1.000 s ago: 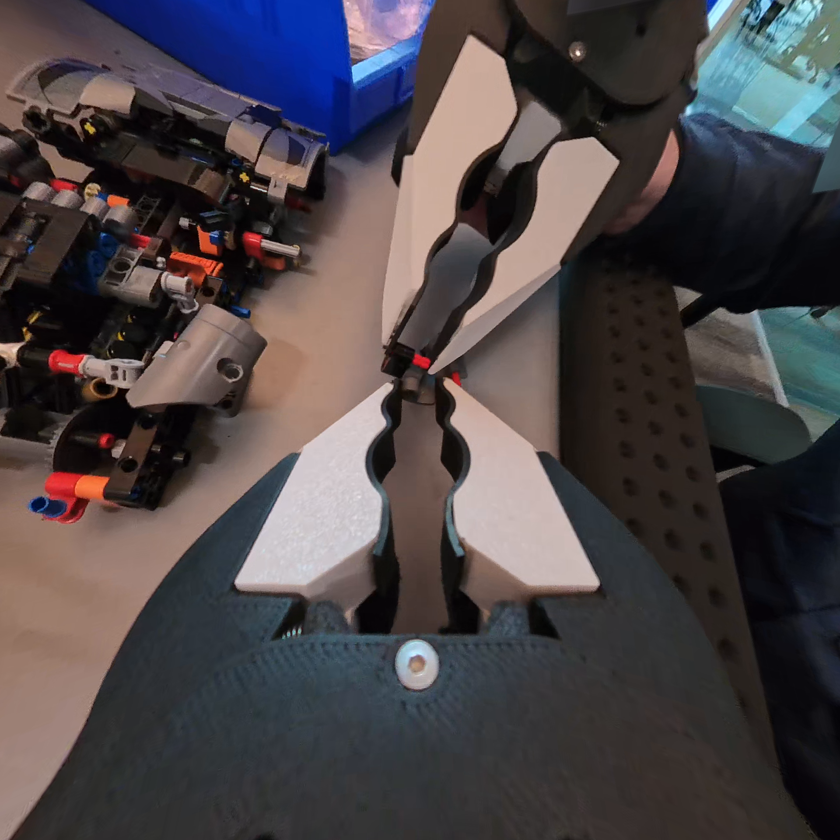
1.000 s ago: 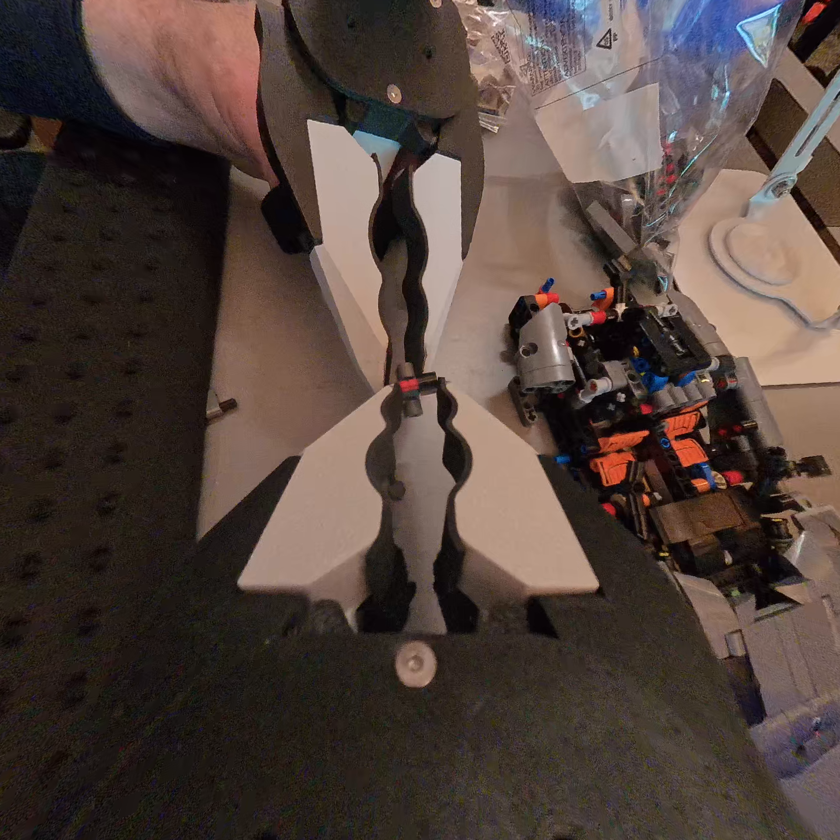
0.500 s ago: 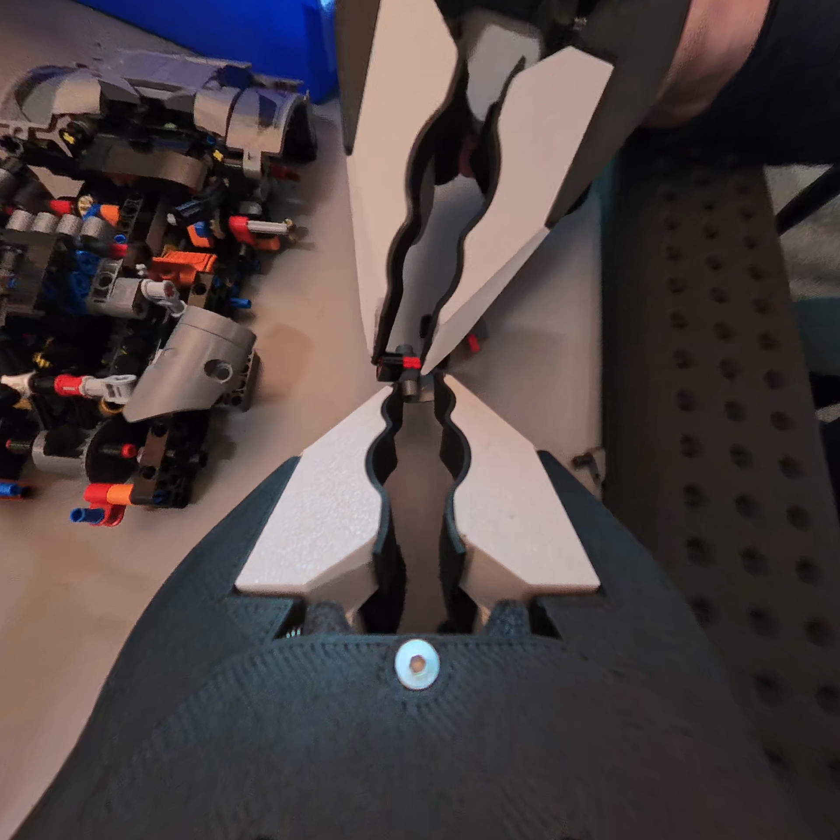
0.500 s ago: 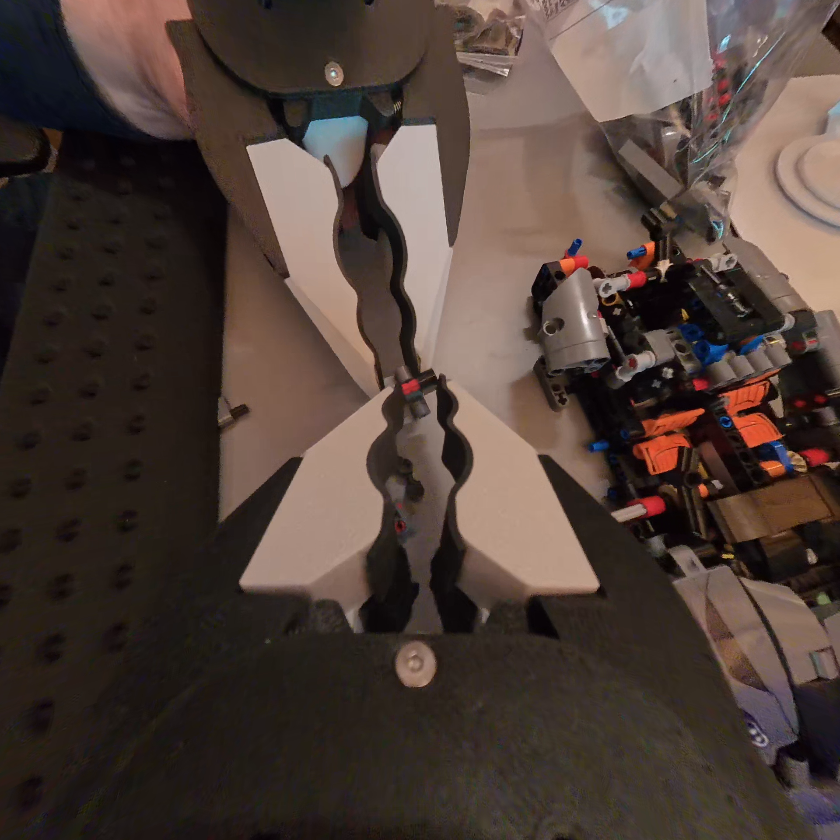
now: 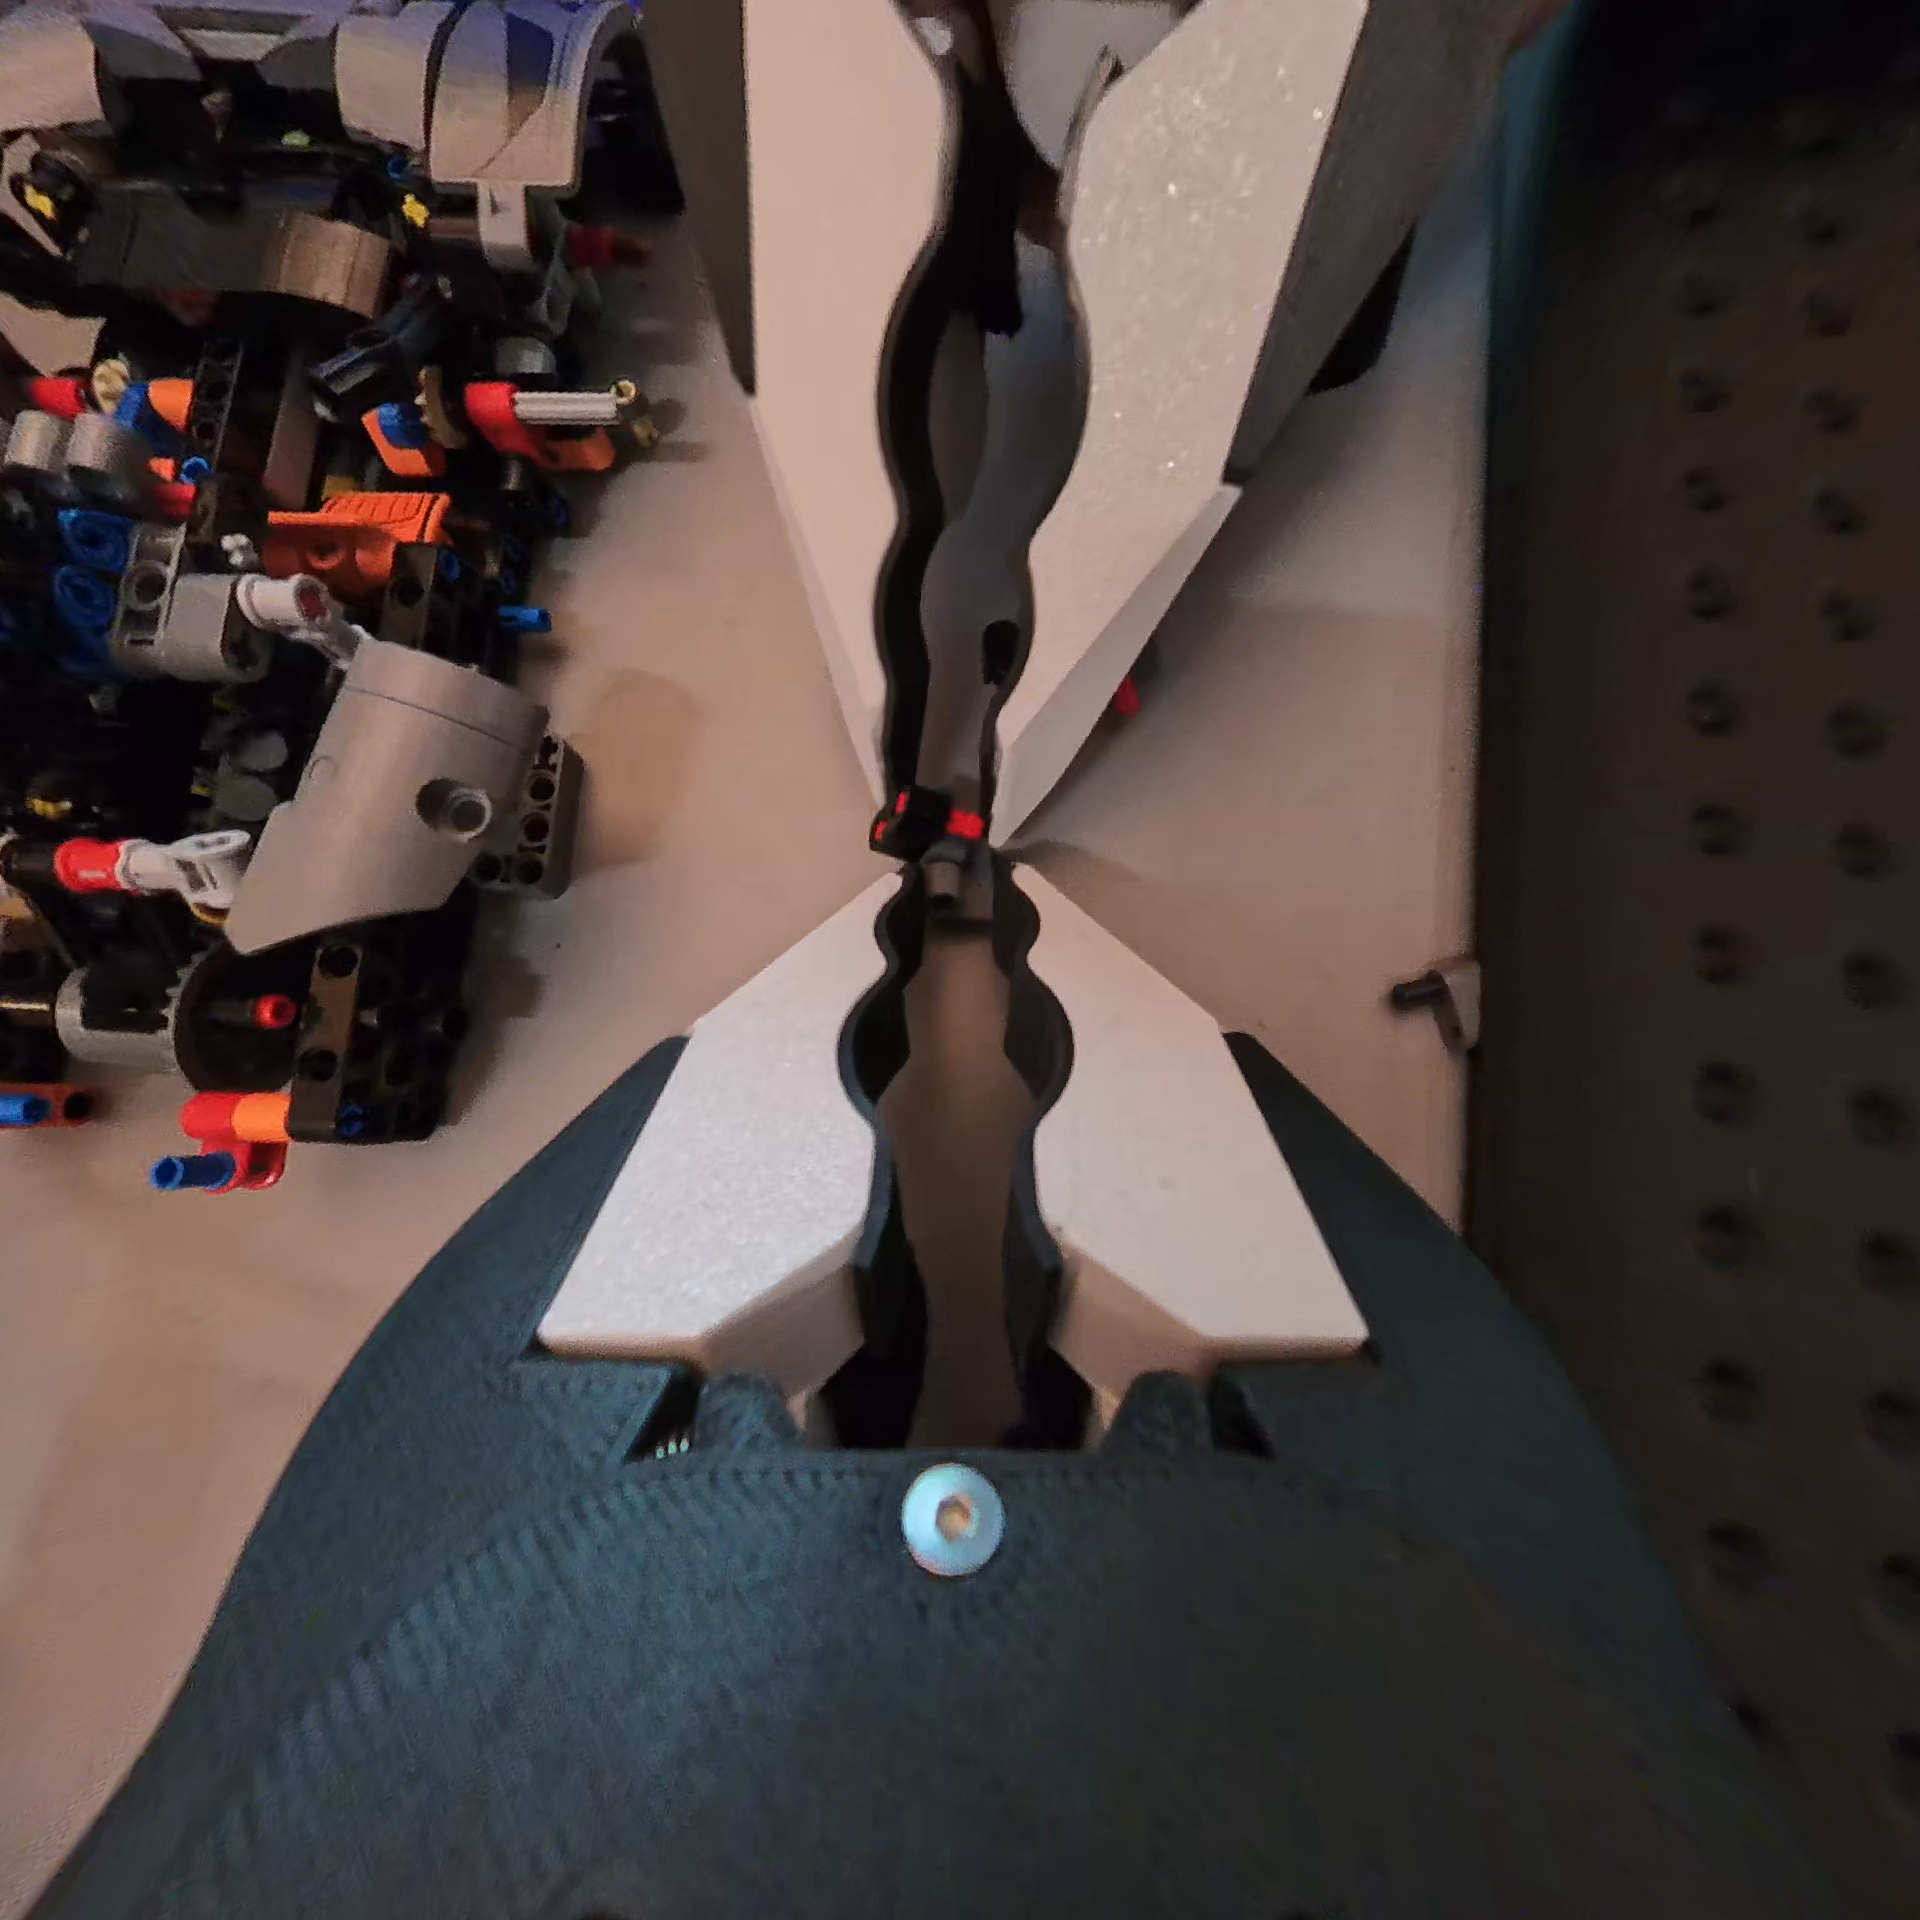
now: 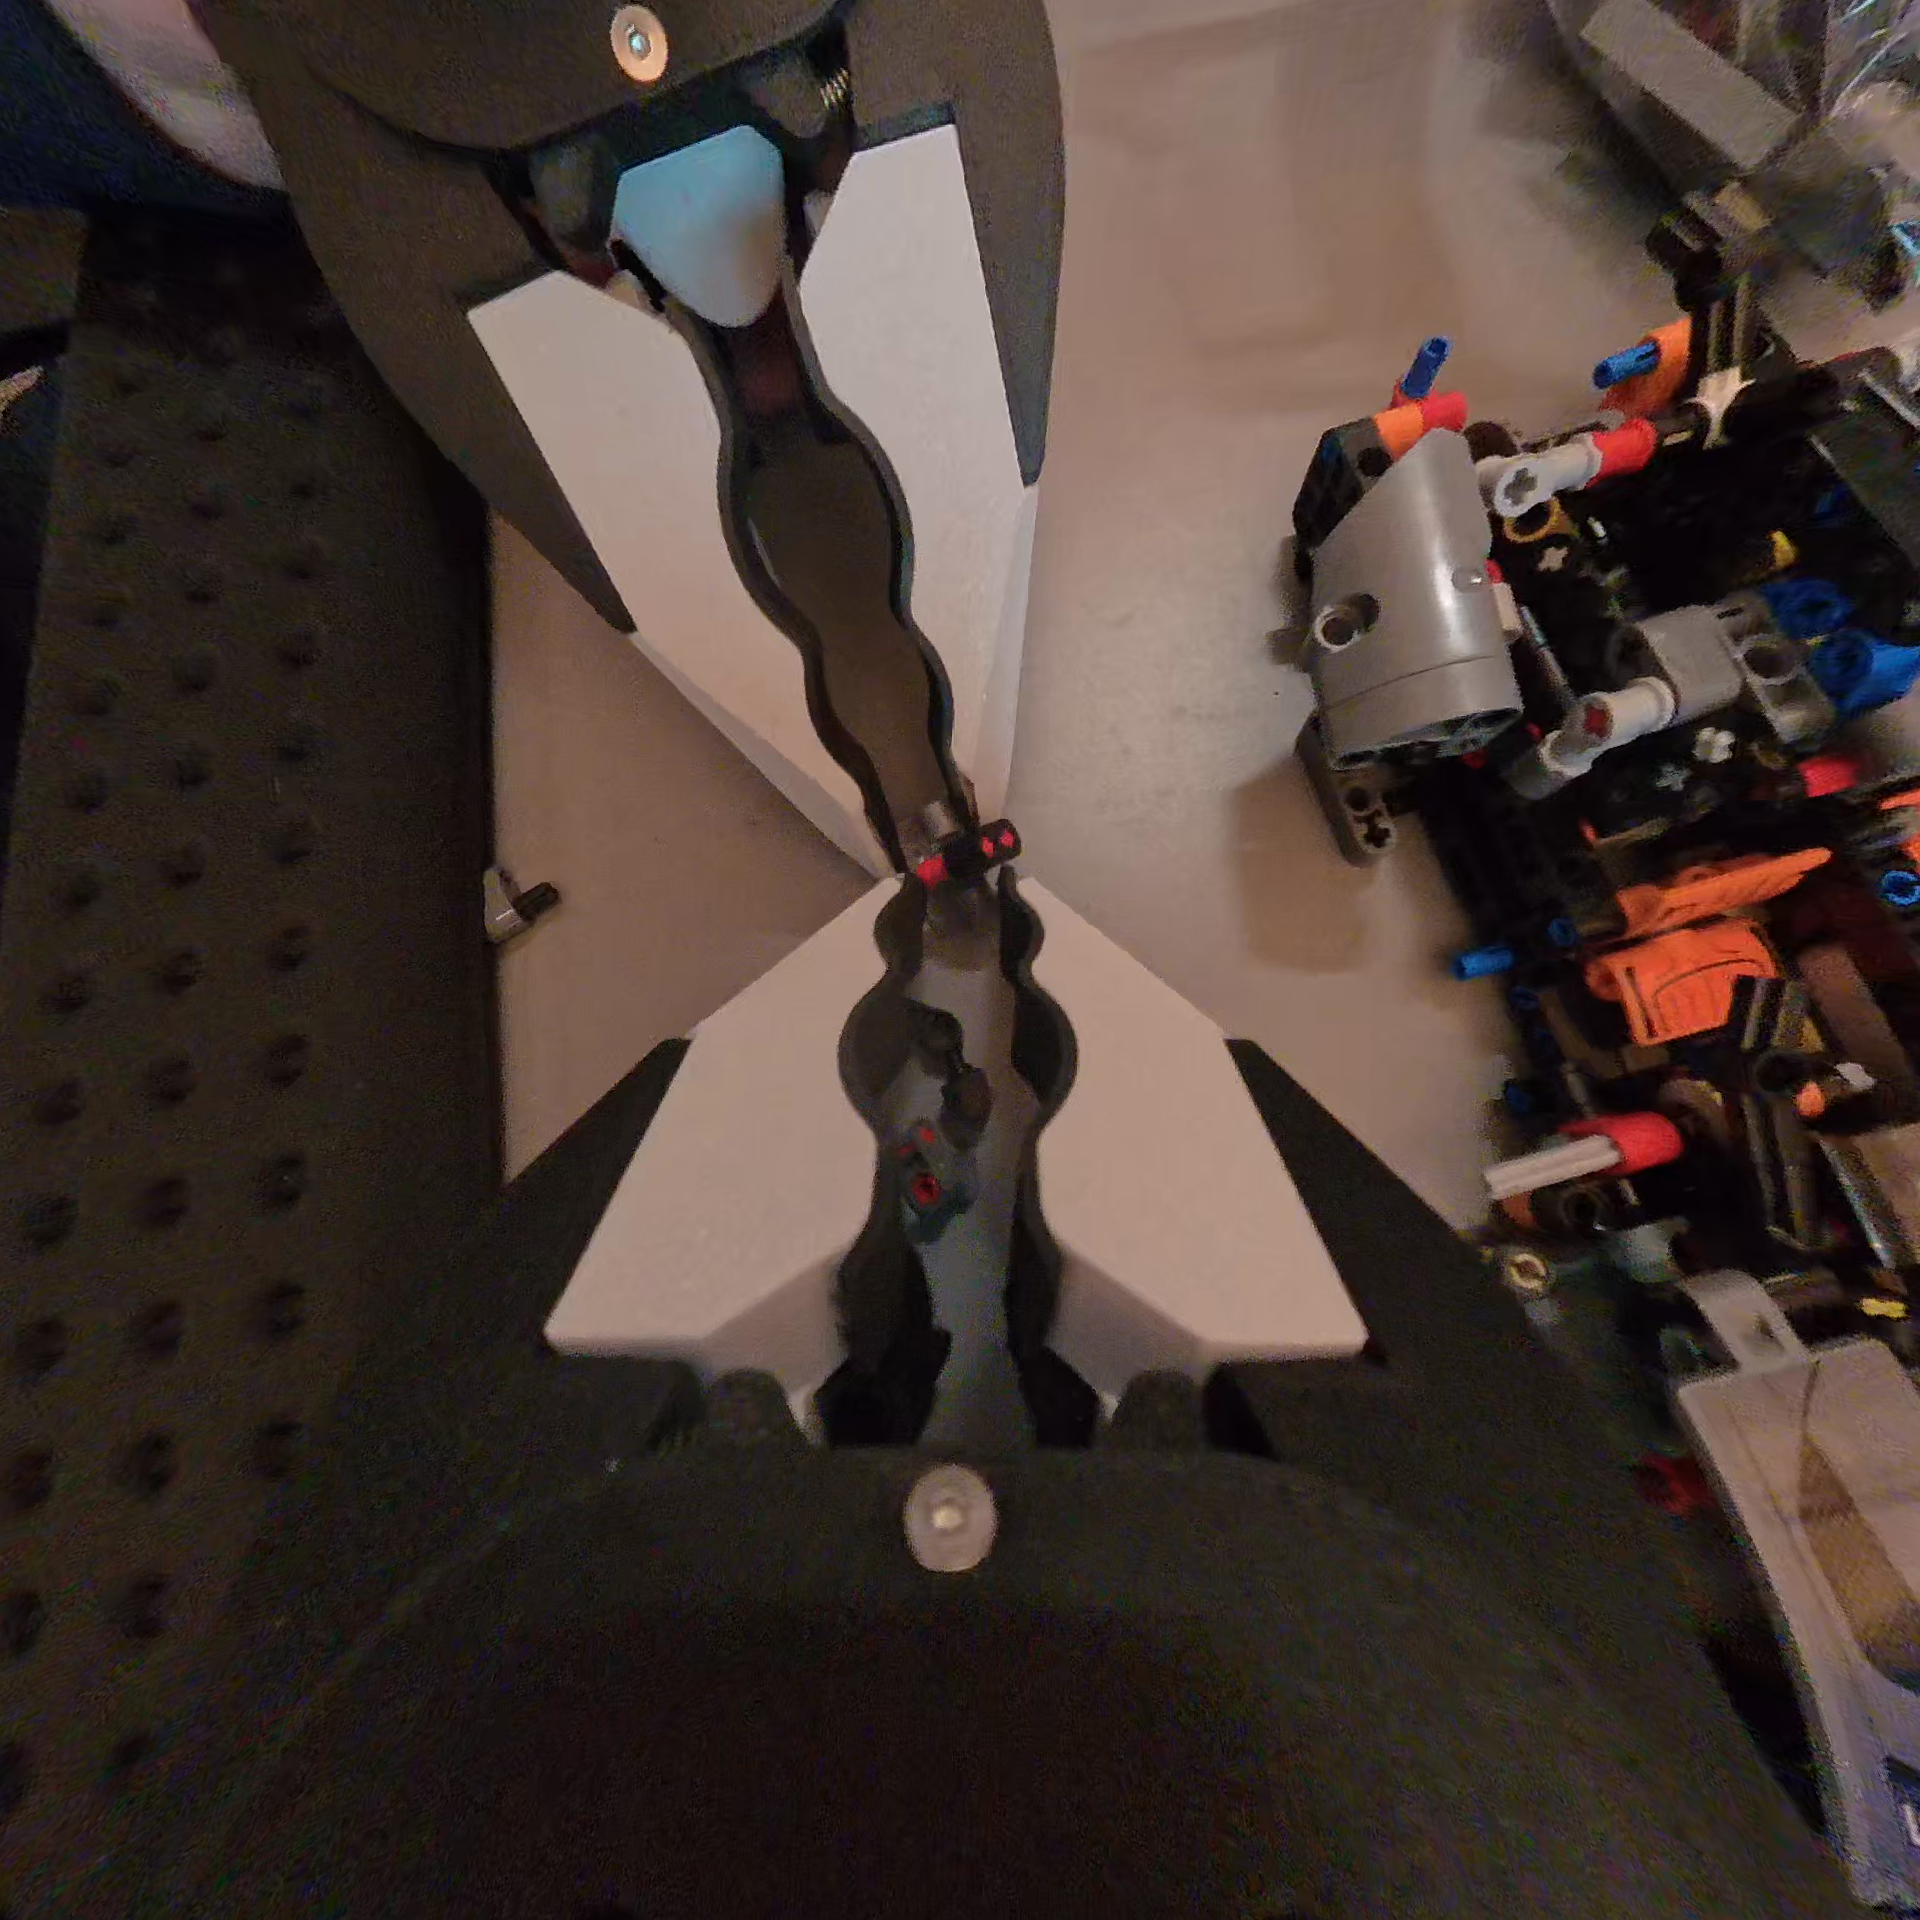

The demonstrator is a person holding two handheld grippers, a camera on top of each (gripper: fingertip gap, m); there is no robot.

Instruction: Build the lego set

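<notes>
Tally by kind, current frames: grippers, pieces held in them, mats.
Grippers: 2, left and right
Held pieces: 2, grey piece in left, black-and-red piece in right
Mats: 1, dark perforated mat
Total: 5

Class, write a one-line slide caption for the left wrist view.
Left gripper and right gripper meet tip to tip, joining small Lego pieces beside the half-built model.
</notes>
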